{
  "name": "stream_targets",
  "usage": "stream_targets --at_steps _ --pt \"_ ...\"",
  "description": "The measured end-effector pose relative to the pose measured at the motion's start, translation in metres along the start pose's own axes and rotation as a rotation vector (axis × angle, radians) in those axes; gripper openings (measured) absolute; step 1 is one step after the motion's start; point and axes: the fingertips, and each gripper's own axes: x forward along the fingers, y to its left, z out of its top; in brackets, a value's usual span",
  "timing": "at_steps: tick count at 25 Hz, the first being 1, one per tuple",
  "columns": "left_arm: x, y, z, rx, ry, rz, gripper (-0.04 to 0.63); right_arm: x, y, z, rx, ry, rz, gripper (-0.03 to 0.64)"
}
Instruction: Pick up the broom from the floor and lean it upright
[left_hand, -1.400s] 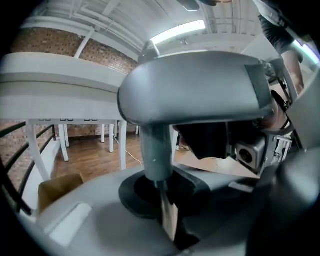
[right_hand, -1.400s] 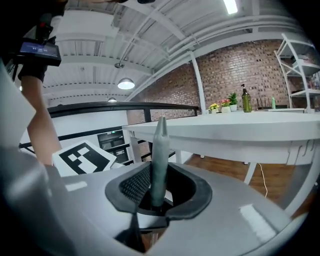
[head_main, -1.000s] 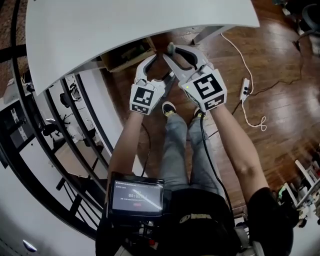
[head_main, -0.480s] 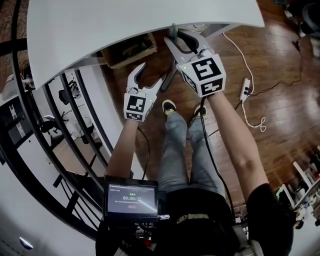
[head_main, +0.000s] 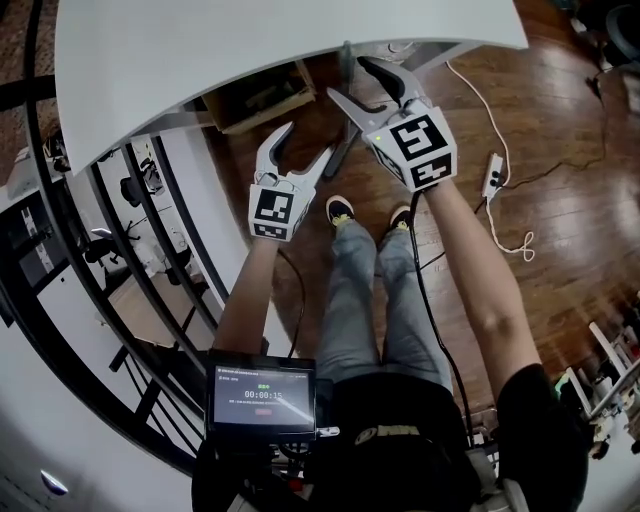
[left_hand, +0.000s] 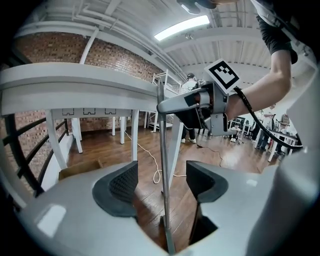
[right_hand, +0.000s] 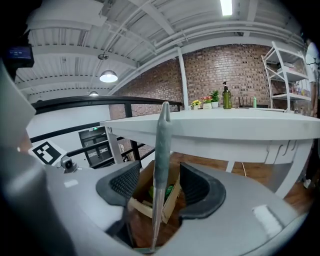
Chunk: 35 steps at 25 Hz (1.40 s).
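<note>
The broom (right_hand: 160, 150) stands upright, handle top at the white table's (head_main: 250, 50) edge. Our right gripper (head_main: 350, 80) is opening its jaws around the handle, pads clear. Our left gripper (head_main: 305, 145), lower, straddles it with jaws apart.

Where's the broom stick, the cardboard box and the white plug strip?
broom stick (right_hand: 161, 145), right gripper view, on its grey grip.
cardboard box (head_main: 268, 108), head view, on its near edge.
white plug strip (head_main: 492, 176), head view, on its middle.
</note>
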Motion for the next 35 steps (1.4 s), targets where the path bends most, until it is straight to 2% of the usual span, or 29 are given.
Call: stream_targets --at_steps 4,7,8,9,11,13,14,15,17,20,25,28,31,35 --pt "0.002 -0.001 0.02 -0.004 -0.018 0.004 0.316 -0.038 -0.02 -0.011 0.009 -0.024 -0.004 0.255" --pt "-0.001 -0.013 0.008 -0.033 -0.006 0.003 0.295 -0.079 -0.023 -0.062 0.01 0.016 0.015 0.248" --pt "0.002 -0.015 -0.003 -0.036 0.011 0.018 0.258 -0.087 -0.024 -0.083 0.013 0.029 0.021 0.236" --pt "0.007 -0.014 -0.015 -0.026 0.032 0.048 0.191 -0.088 -0.026 -0.102 0.014 0.031 0.031 0.221" --pt "0.023 -0.006 -0.037 0.01 0.063 0.116 0.02 -0.076 -0.034 -0.13 0.014 0.011 0.048 0.172" --pt "0.04 -0.005 -0.048 -0.016 0.068 0.117 0.017 -0.063 -0.043 -0.145 0.022 0.001 0.037 0.074" --pt "0.046 -0.001 -0.047 -0.044 0.063 0.107 0.017 -0.054 -0.046 -0.145 0.033 -0.004 0.029 0.019" --pt "0.049 0.006 -0.043 -0.062 0.054 0.107 0.017 -0.045 -0.048 -0.14 0.048 -0.013 0.023 0.005" --pt "0.05 0.015 -0.023 -0.071 0.033 0.138 0.017 -0.039 -0.047 -0.124 0.082 -0.047 0.017 0.005" --pt "0.048 0.009 0.023 -0.085 -0.023 0.188 0.018 -0.062 -0.047 -0.088 0.119 -0.141 0.013 0.005" --pt "0.047 0.015 0.07 -0.109 -0.095 0.244 0.018 -0.067 -0.04 -0.049 0.124 -0.257 0.068 0.004" --pt "0.05 0.012 0.077 -0.091 -0.112 0.235 0.018 -0.065 -0.041 -0.043 0.105 -0.27 0.057 0.004" --pt "0.051 0.012 0.083 -0.109 -0.129 0.241 0.018 -0.068 -0.044 -0.035 0.107 -0.264 0.038 0.003" --pt "0.06 0.007 0.104 -0.099 -0.154 0.239 0.018 -0.073 -0.05 -0.027 0.111 -0.279 0.053 0.003"
